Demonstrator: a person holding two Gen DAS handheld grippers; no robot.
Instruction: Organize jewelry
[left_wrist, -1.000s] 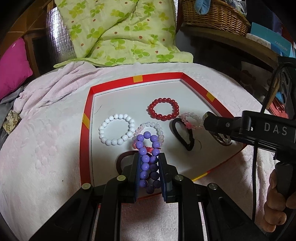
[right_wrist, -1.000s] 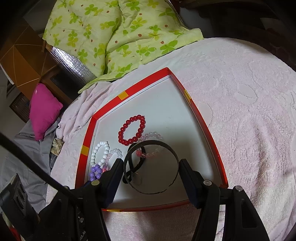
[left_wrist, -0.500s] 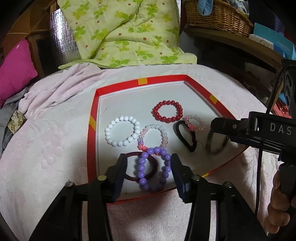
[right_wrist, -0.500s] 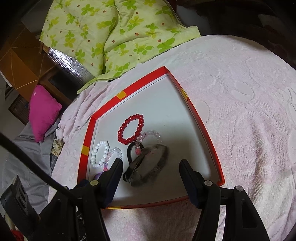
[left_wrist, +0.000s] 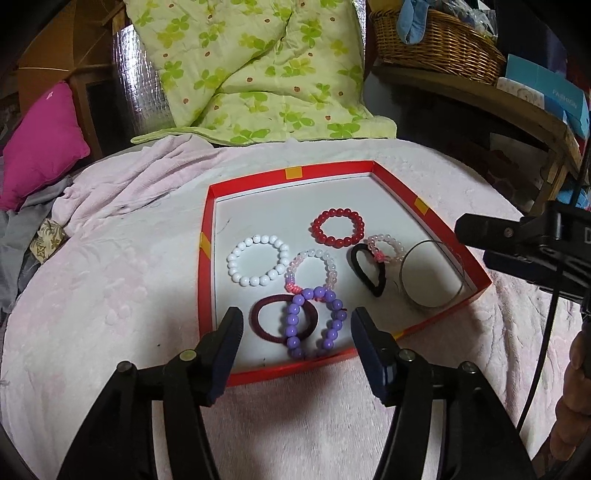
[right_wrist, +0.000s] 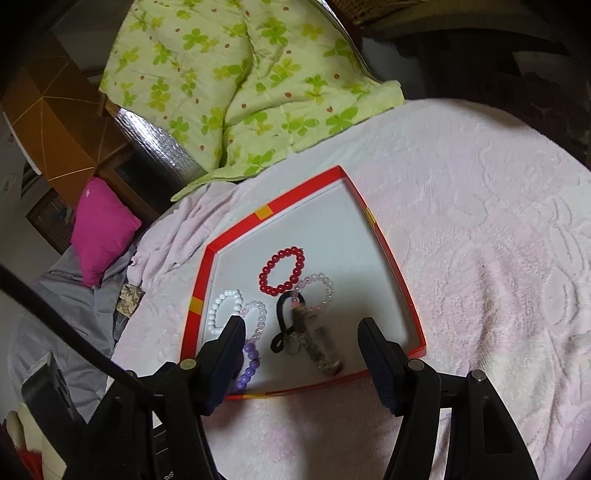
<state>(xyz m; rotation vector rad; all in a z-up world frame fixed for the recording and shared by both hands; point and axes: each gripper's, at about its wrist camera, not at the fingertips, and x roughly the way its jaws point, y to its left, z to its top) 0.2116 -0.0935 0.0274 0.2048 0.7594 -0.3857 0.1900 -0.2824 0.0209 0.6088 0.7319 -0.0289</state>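
— So where's the jewelry?
— All in the red tray (left_wrist: 436, 225): white bracelet (left_wrist: 258, 265) at left, purple bracelet (left_wrist: 314, 323) overlapping a maroon hair tie (left_wrist: 263, 320), red bracelet (left_wrist: 338, 232) farther back, thin bangle (left_wrist: 430, 277) at right
— And each claw?
— Left claw (left_wrist: 295, 330) has just been opening, nothing gripped; right claw (right_wrist: 301, 341) wide, empty

The bangle (right_wrist: 316, 341) is motion-blurred; left gripper partly hides the purple bracelet (right_wrist: 248, 363).
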